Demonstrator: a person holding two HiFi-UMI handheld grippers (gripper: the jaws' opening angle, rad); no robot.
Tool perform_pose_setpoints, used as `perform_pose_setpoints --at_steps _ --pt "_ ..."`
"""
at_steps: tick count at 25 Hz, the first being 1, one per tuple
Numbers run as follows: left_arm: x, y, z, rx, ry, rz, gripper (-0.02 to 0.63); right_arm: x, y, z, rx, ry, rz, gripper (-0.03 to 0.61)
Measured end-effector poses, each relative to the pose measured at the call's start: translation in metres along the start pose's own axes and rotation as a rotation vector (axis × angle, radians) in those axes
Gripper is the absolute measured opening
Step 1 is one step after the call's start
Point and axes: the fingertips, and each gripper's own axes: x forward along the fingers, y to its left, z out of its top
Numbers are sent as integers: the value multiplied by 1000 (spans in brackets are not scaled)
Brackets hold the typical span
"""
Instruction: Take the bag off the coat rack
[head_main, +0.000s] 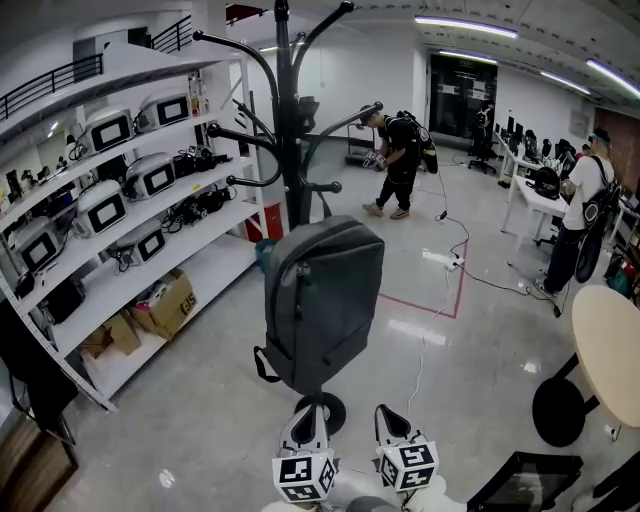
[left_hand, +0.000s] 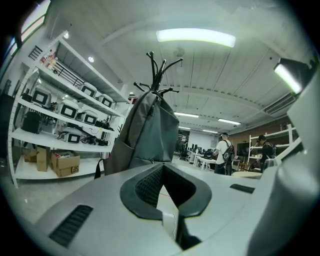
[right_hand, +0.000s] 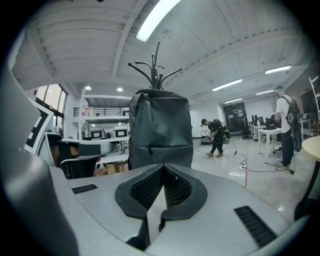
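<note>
Both tools are low and side by side. The left gripper (head_main: 308, 412) has its jaws pressed together with nothing between them, and the right gripper (head_main: 392, 416) looks the same in its own view, with tips meeting and empty. Both aim level at the bag (head_main: 325, 300) and sit short of it, not touching. That reads to me as a line-up for the reach, and the jaws will have to part before anything gets lifted.

The grey bag hangs high on the coat rack (head_main: 290, 120), its top caught up near the black hooks and its body draped down the pole, facing us. It is zipped shut, so its contents are hidden.

Off to the left, a white shelf unit (head_main: 232, 205) carries rows of white-cased devices. A cardboard box (head_main: 170, 302) sits on its bottom tier, and I can't make out what it holds.
</note>
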Motion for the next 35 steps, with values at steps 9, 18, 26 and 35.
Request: perform_pose_setpoints --at_steps 9,18,26,35 --pt "18 0 25 39 -52 25 0 21 -6 21 -25 -23 53 11" --pt "26 -4 61 55 -119 -33 3 25 -6 20 -11 -16 73 11" --pt "32 -5 118 136 -181 -50 3 18 -7 17 -2 -8 78 11" --pt "50 9 161 208 -180 -25 151 15 -4 14 1 2 98 11"
